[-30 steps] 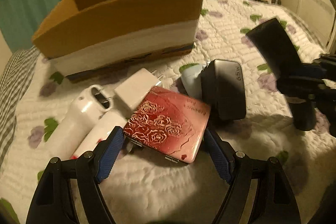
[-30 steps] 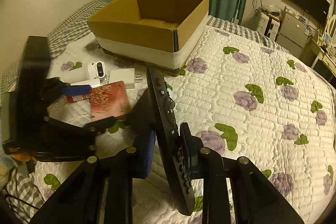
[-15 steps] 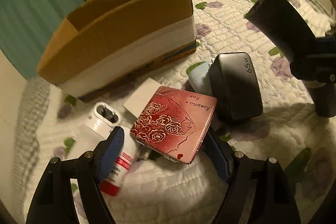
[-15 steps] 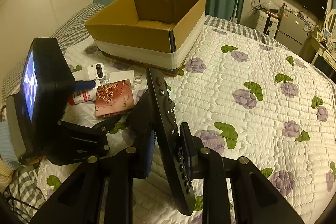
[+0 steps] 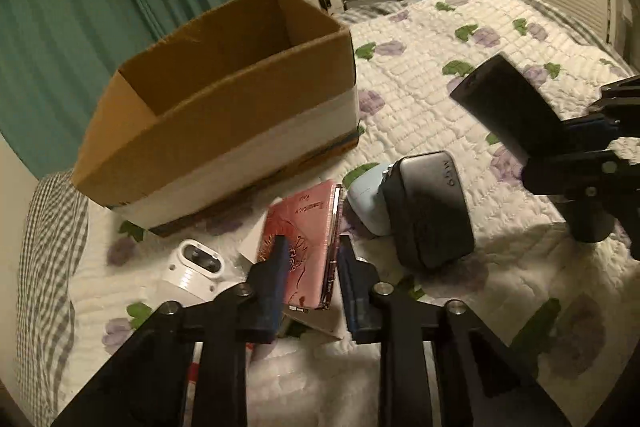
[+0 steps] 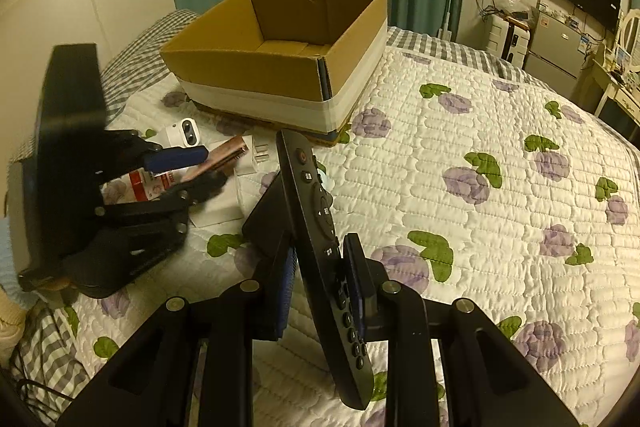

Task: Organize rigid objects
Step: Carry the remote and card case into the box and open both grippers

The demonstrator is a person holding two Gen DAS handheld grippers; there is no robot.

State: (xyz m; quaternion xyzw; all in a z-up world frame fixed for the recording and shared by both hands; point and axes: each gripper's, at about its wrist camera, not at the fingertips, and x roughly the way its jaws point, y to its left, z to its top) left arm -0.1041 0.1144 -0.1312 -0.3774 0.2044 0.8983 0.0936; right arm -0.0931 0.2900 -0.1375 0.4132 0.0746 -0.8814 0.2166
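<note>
At lower centre of the left wrist view, the left gripper (image 5: 310,259) is closing on the red case (image 5: 306,227) — tilted on edge; the right gripper (image 6: 320,267) clamps the remote (image 6: 320,223) — box (image 5: 224,131) at upper left.

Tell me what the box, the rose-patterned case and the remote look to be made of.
Box: corrugated cardboard, matte brown, with a white band around its base.
Rose-patterned case: probably metal, or hard plastic; glossy red, embossed, shiny rim.
Remote: black plastic, slightly glossy; buttons likely rubber.
</note>
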